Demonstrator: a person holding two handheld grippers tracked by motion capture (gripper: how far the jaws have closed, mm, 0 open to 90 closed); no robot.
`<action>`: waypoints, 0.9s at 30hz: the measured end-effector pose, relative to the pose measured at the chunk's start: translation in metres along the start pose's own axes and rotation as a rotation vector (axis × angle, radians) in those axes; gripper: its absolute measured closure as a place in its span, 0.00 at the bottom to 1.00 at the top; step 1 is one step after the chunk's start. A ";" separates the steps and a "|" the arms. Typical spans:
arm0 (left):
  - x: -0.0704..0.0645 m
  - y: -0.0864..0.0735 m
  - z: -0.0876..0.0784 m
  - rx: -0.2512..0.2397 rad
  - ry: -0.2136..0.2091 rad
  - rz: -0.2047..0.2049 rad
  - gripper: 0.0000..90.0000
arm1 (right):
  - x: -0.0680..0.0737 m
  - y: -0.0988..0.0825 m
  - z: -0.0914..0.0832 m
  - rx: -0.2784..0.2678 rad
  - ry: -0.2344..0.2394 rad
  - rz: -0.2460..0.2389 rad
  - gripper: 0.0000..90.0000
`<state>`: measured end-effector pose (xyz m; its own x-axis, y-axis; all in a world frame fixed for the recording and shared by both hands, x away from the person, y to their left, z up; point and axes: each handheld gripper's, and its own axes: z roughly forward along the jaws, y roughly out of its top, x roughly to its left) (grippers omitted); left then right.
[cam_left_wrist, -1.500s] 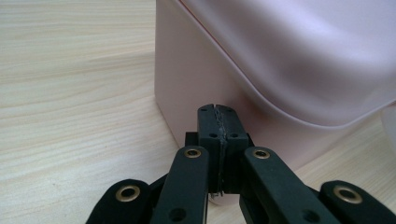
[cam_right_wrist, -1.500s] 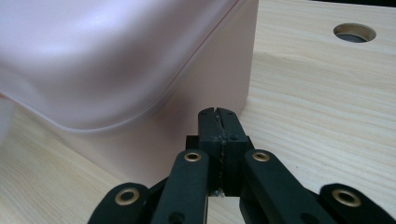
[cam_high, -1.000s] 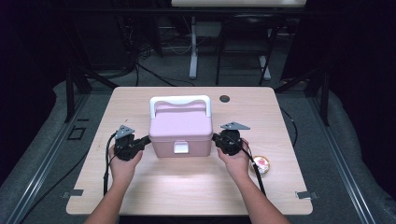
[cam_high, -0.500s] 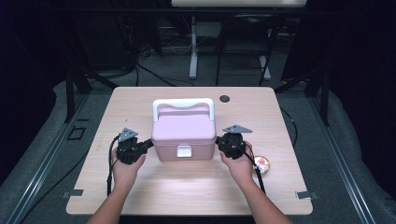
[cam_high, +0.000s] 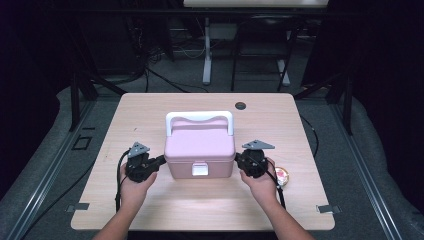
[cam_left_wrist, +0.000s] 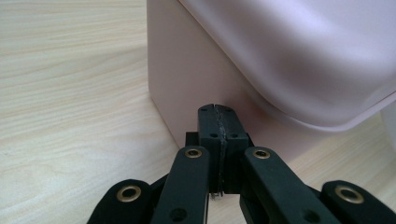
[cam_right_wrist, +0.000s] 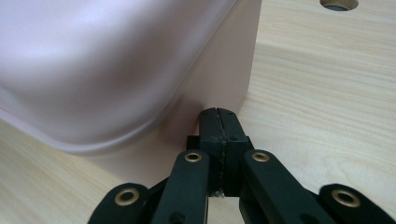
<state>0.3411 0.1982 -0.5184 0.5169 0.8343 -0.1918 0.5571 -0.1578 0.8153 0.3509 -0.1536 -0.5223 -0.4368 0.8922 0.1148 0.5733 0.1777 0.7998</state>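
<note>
A pink lidded box (cam_high: 200, 145) with a white handle (cam_high: 199, 117) and a white front latch (cam_high: 200, 170) stands in the middle of the table. My left gripper (cam_high: 161, 160) is at the box's left side, jaws shut with nothing between them. Its tips (cam_left_wrist: 218, 109) meet the lower side wall of the box (cam_left_wrist: 187, 79). My right gripper (cam_high: 239, 159) mirrors it on the right side, also shut and holding nothing. Its tips (cam_right_wrist: 218, 112) sit against the box wall (cam_right_wrist: 224, 70) under the lid's rim.
A small round red and white object (cam_high: 281, 175) lies on the wooden table (cam_high: 145, 110) just right of my right hand. A cable hole (cam_high: 240, 105) is behind the box. Dark floor, cables and stands surround the table.
The box and both grippers beside it have moved together toward the near edge of the table. Both grippers stay shut.
</note>
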 end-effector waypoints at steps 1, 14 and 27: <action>-0.001 -0.001 -0.001 -0.002 0.001 0.006 1.00 | 0.001 -0.001 -0.002 0.002 -0.001 0.002 1.00; -0.022 -0.013 -0.016 0.026 -0.040 0.056 1.00 | 0.003 -0.021 -0.029 0.004 0.012 -0.011 1.00; -0.031 -0.021 -0.025 0.032 -0.059 0.075 1.00 | 0.010 -0.036 -0.047 0.006 0.010 -0.034 1.00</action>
<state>0.2972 0.1885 -0.5159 0.5945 0.7873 -0.1634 0.5358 -0.2363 0.8106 0.2936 -0.1709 -0.5218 -0.4633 0.8813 0.0934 0.5622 0.2108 0.7997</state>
